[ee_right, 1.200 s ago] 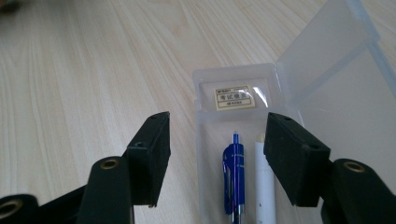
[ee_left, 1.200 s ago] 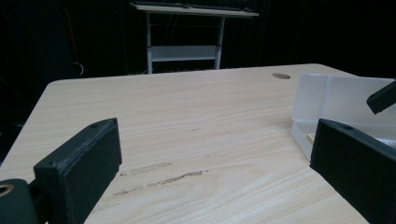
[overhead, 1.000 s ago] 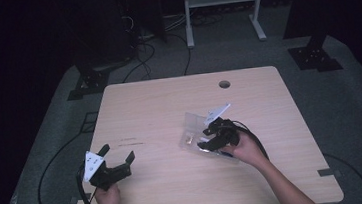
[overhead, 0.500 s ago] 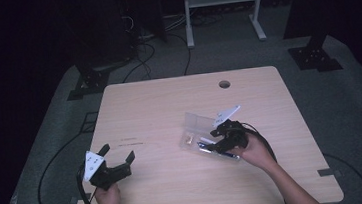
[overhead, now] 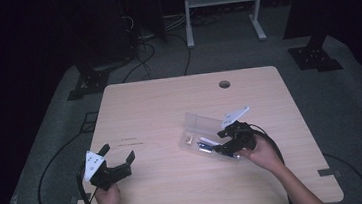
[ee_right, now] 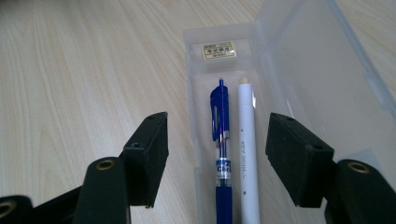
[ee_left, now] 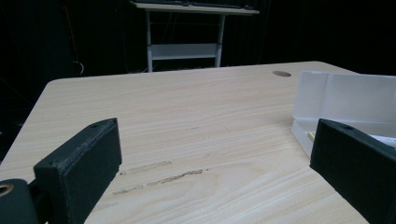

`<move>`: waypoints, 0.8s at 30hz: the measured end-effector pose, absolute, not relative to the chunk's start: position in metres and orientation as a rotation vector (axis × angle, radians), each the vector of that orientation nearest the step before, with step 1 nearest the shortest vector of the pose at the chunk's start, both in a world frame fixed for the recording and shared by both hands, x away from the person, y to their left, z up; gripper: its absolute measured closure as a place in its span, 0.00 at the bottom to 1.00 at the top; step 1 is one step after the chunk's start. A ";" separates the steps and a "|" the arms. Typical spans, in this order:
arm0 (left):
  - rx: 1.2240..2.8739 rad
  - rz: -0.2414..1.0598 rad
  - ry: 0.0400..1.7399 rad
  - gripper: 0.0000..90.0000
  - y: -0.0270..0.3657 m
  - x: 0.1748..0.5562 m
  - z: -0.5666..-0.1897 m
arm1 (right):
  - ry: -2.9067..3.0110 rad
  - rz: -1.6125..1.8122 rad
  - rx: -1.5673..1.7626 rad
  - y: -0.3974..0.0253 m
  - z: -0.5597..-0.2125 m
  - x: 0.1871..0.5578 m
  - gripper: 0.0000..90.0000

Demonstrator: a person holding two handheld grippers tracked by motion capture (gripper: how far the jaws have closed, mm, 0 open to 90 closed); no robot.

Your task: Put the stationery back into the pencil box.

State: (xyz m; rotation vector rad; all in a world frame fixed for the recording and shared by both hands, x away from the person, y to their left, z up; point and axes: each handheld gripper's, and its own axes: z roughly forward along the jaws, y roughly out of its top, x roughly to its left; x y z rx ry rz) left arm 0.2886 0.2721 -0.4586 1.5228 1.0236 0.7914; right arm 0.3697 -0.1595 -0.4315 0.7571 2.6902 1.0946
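A clear plastic pencil case [overhead: 195, 126] lies open on the right half of the wooden table [overhead: 169, 103], its lid tilted up. Inside it a blue pen [ee_right: 221, 135] and a white pen [ee_right: 248, 140] lie side by side, with a small yellow label [ee_right: 218, 50] beyond their tips. My right gripper [ee_right: 218, 142] hovers open just above the case, one jaw on each side of the two pens, holding nothing. My left gripper [overhead: 117, 154] rests open and empty near the table's front left. In the left gripper view, the case [ee_left: 345, 95] stands beyond the jaw on the right.
A round cable hole [overhead: 224, 84] sits near the table's far edge. Faint scuff marks [ee_left: 159, 175] show on the wood ahead of the left gripper. Black stand feet [overhead: 89, 83] and cables lie on the grey floor beyond the table.
My right gripper has drifted a little right and toward the person along the open case. The left gripper has stayed put.
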 end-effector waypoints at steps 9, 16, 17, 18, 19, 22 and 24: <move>1.523 0.792 1.025 0.01 0.272 0.288 -0.459 | 2.676 1.092 0.770 -0.172 -0.431 0.364 0.42; 1.527 0.791 1.025 0.01 0.272 0.289 -0.459 | 2.670 1.090 0.790 -0.181 -0.433 0.362 0.42; 1.527 0.791 1.024 0.01 0.272 0.289 -0.459 | 2.668 1.091 0.792 -0.182 -0.433 0.361 0.42; 1.525 0.791 1.025 0.01 0.272 0.289 -0.459 | 2.667 1.091 0.787 -0.183 -0.433 0.361 0.42; 1.524 0.791 1.026 0.01 0.272 0.289 -0.459 | 2.665 1.090 0.795 -0.184 -0.433 0.360 0.42; 1.526 0.790 1.024 0.01 0.272 0.289 -0.459 | 2.661 1.096 0.791 -0.186 -0.433 0.359 0.42; 1.527 0.793 1.023 0.01 0.271 0.289 -0.459 | 2.659 1.092 0.796 -0.188 -0.432 0.358 0.42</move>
